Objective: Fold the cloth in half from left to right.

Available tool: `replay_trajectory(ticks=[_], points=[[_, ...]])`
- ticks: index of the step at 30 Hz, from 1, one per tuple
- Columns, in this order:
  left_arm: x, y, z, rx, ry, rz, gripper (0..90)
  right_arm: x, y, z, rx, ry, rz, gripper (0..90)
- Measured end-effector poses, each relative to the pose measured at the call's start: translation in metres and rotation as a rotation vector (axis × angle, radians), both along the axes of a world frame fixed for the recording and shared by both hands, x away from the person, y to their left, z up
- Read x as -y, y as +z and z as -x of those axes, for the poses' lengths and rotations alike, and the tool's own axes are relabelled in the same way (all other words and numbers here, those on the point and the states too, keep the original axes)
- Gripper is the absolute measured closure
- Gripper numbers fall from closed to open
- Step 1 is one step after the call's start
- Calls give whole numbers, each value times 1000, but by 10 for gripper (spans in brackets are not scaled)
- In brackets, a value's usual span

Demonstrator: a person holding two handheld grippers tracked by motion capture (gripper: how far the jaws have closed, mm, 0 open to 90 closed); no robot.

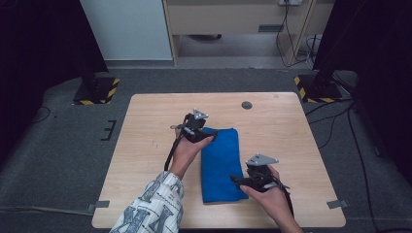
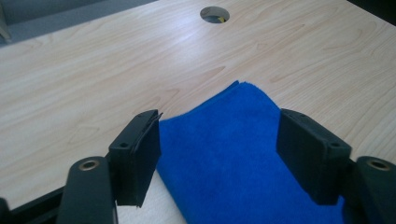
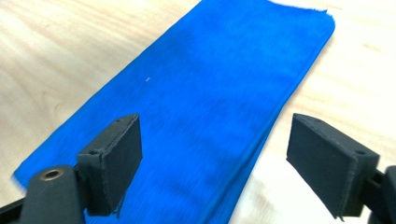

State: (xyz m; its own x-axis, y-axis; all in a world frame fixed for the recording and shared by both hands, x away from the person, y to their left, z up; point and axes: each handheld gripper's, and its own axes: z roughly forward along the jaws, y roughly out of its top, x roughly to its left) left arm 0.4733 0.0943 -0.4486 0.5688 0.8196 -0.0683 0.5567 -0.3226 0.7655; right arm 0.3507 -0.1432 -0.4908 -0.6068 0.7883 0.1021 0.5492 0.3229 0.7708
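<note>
Cloth (image 1: 221,165) of blue lies folded into a long strip near the middle of the table (image 1: 145,145), its far end pointing at the far edge and its near end close to the near edge, while my left gripper (image 2: 219,149) hangs with jaws spread and empty above the strip's far left corner and my right gripper (image 3: 215,163) does the same above its near right corner. To do this well, I judge I should lift both jaws straight off without snagging a layer. Square edges come first; I nudge only a corner that slips.
</note>
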Motion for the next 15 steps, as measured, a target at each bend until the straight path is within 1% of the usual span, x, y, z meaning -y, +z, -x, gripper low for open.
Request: replay_trajectory(ticks=[1,3,4,5,6,8,9,12,14,15], points=[[-4,-3,-1,-4,0,0,272,-1,1,-4,-8,-2,0,170],[-11,-8,-4,-13,6,4,265,-4,3,-18,-7,0,7,166],[-14,-9,-6,-20,6,7,256,-5,3,-25,-11,-2,2,163],[-17,-11,-8,-27,10,20,250,-6,4,-29,-14,-4,-4,163],[-19,-12,-10,-30,9,23,247,-8,5,-37,-9,-1,-3,160],[-22,-14,-13,-39,6,38,228,-11,4,-50,-21,3,-19,157],[-24,-14,-15,-39,5,38,225,-12,3,-56,-21,3,-20,156],[-26,-14,-20,-39,8,42,217,-15,0,-75,-17,12,18,149],[-26,-15,-23,-42,12,51,212,-14,0,-84,-22,-1,12,157],[-26,-17,-25,-46,7,50,208,-14,1,-88,-17,-4,14,163]])
